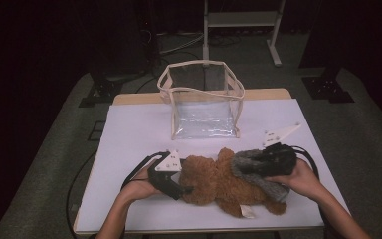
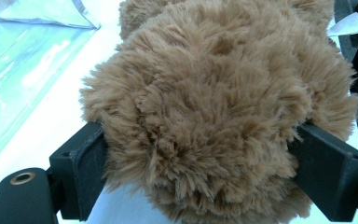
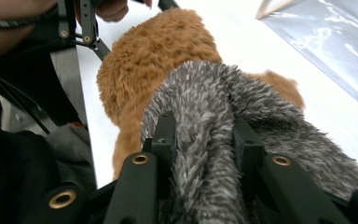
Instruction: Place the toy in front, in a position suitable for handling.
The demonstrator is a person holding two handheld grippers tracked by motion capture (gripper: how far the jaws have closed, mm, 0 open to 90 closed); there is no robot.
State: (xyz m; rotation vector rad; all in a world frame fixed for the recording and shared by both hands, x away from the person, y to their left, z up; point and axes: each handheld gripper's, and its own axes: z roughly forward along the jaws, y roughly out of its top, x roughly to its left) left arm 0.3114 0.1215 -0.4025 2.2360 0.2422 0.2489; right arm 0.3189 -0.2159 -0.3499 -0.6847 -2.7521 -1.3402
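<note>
**Two grippers on a plush bear**

Lying across the lower middle of the high view, a brown teddy bear [image 1: 218, 181] rests on a white table [image 1: 129, 129], with a grey furry scarf [image 1: 256, 172] draped over its right end. A person's hands come in from the bottom edge.

At the lower left, the left gripper [image 1: 186, 189] meets the bear's rounded end. In the left gripper view its two black jaws stand wide apart on either side of that fluffy brown end [image 2: 209, 107], the fur brushing both; I cannot tell whether they squeeze it.

At the lower right, the right gripper [image 1: 256, 167] sits on the scarf. In the right gripper view its jaws are drawn fairly close and pinch a thick fold of the grey fur [image 3: 205, 140] between them, with the brown bear [image 3: 158, 56] beyond.

A clear bag with cream trim [image 1: 201, 97] stands open in the upper middle of the table, apart from the bear.
</note>
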